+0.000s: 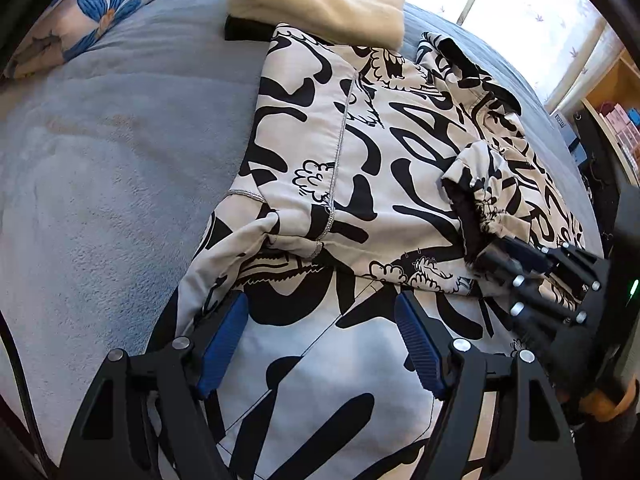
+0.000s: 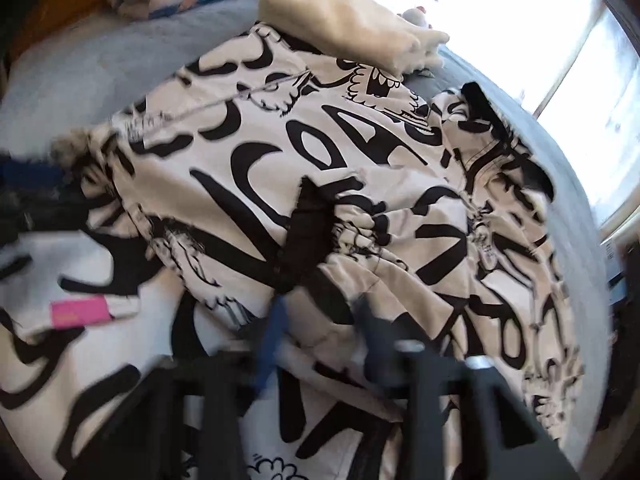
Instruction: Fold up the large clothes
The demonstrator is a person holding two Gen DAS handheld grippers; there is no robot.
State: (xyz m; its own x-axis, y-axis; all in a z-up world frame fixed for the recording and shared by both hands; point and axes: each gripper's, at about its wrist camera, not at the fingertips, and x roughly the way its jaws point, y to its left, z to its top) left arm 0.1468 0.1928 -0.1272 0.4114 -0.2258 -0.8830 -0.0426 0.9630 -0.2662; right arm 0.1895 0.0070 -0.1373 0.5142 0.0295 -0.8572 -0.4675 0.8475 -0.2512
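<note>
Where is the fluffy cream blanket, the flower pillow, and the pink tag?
cream blanket (image 1: 320, 4), left wrist view, middle of the folded top.
flower pillow (image 1: 108, 4), left wrist view, blue petal.
pink tag (image 2: 80, 311), right wrist view, tag's middle.

You are working in a home bedroom. You see a bed covered with a grey-blue fleece blanket (image 1: 120, 128), and a pillow with blue flower print (image 1: 108, 4) lying at its far end. A folded cream fleece (image 1: 316, 4) rests on the bed. Behind it is a bright window (image 1: 520, 12) with a sheer patterned curtain, and wooden shelves (image 1: 612, 104) holding small boxes stand beside the bed.
</note>
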